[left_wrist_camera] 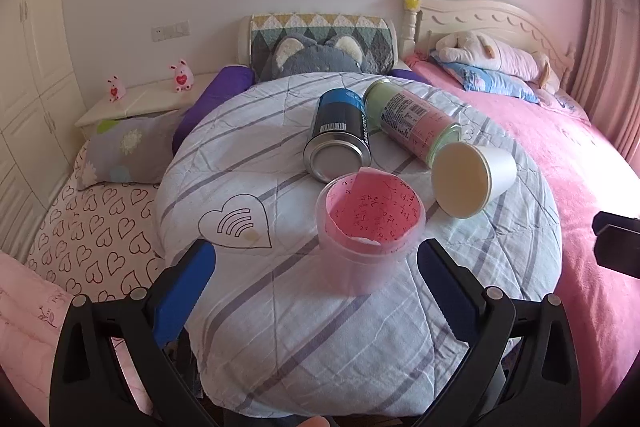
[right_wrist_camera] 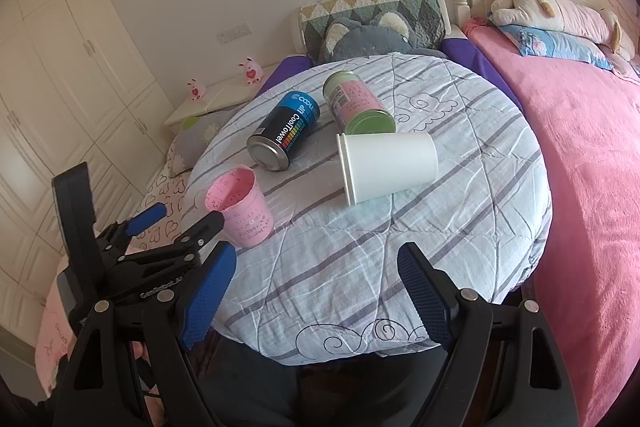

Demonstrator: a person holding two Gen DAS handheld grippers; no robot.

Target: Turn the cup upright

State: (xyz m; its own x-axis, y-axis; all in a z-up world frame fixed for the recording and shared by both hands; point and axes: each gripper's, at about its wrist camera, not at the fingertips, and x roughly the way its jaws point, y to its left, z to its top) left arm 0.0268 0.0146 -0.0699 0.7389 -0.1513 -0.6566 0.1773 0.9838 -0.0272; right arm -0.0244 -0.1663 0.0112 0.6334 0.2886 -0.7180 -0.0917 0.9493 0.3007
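A white paper cup (left_wrist_camera: 474, 177) lies on its side on the round cloth-covered table (left_wrist_camera: 280, 307), mouth toward the left; it also shows in the right wrist view (right_wrist_camera: 390, 165). A clear cup lined with pink paper (left_wrist_camera: 370, 223) stands upright near the table's front left, also in the right wrist view (right_wrist_camera: 242, 207). My left gripper (left_wrist_camera: 316, 267) is open, just in front of the pink cup, not touching it; it also shows in the right wrist view (right_wrist_camera: 186, 215). My right gripper (right_wrist_camera: 316, 287) is open and empty, over the table's front edge, well short of the white cup.
A blue and black can (right_wrist_camera: 286, 135) and a pink and green can (right_wrist_camera: 358, 105) lie on their sides behind the cups. A pink bed (right_wrist_camera: 592, 167) is at the right, a grey plush (right_wrist_camera: 364, 37) behind the table, a heart-print mattress (left_wrist_camera: 92, 227) and nightstand (left_wrist_camera: 140, 99) at the left.
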